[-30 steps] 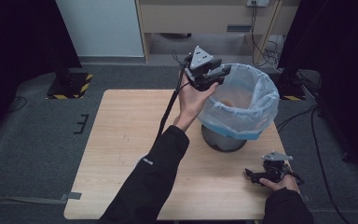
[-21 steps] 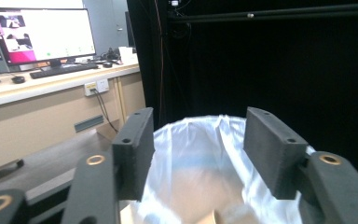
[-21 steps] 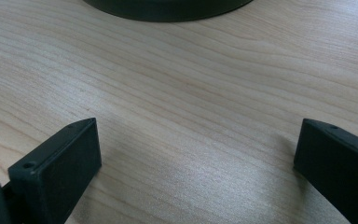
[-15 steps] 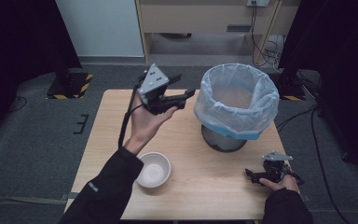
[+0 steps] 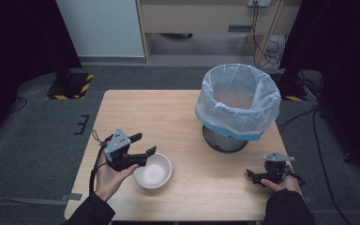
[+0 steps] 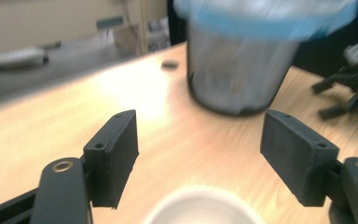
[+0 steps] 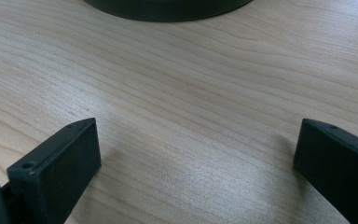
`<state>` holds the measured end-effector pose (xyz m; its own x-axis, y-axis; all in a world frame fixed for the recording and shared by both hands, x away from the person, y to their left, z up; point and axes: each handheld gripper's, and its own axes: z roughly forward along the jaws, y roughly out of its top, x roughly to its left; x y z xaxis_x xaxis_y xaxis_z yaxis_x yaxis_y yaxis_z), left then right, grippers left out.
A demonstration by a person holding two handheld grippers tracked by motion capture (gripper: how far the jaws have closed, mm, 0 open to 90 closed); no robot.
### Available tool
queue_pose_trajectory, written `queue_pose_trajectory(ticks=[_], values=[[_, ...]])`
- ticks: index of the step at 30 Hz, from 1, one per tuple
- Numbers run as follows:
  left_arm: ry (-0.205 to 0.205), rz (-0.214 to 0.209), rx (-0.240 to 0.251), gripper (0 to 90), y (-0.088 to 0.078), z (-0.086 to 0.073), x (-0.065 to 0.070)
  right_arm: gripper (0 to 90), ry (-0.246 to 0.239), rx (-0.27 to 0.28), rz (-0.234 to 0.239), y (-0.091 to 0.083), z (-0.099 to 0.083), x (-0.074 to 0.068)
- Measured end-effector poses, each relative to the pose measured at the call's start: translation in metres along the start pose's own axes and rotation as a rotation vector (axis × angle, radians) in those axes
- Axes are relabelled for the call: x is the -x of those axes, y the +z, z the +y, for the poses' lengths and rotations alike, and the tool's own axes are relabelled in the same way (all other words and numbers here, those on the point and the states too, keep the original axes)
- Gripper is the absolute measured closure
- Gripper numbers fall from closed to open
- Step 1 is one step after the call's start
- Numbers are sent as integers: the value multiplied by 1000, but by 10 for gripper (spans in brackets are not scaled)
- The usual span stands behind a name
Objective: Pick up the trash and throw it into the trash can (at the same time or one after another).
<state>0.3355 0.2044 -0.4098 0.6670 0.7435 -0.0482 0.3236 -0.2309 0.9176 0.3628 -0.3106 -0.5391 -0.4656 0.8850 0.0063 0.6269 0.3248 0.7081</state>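
Hovering just left of the white bowl (image 5: pixel 153 170), your left tongs (image 5: pixel 143 144) have just been opening and now stand wide with nothing between the jaws; the bowl's rim sits just below them in the left gripper view. That bowl rests on the worktop (image 5: pixel 168 117), near its front edge. Right of the bowl, beyond the lined bin (image 5: pixel 236 105), your right tongs (image 5: pixel 253 176) lie low, jaws wide and empty.
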Motion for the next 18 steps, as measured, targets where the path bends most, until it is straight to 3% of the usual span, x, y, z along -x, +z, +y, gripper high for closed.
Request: queue_pose_trajectory(ticks=[2, 5, 12, 13, 14, 18], values=[[-22, 11, -41, 267, 2, -19, -4, 8, 0, 0, 0, 0, 0, 0], [-19, 50, -95, 262, 4, -39, -10, 8, 1, 0, 1, 0, 0, 0], [-46, 101, -168, 257, 6, -61, -23, 7, 2, -2, 1, 0, 0, 0], [-46, 101, -168, 267, 6, -61, -23, 7, 2, -2, 1, 0, 0, 0], [-42, 112, -214, 293, 8, -71, -28, 7, -1, -1, 2, 0, 0, 0], [-76, 112, -249, 352, 13, -78, -34, 7, -1, -1, 2, 0, 0, 0]])
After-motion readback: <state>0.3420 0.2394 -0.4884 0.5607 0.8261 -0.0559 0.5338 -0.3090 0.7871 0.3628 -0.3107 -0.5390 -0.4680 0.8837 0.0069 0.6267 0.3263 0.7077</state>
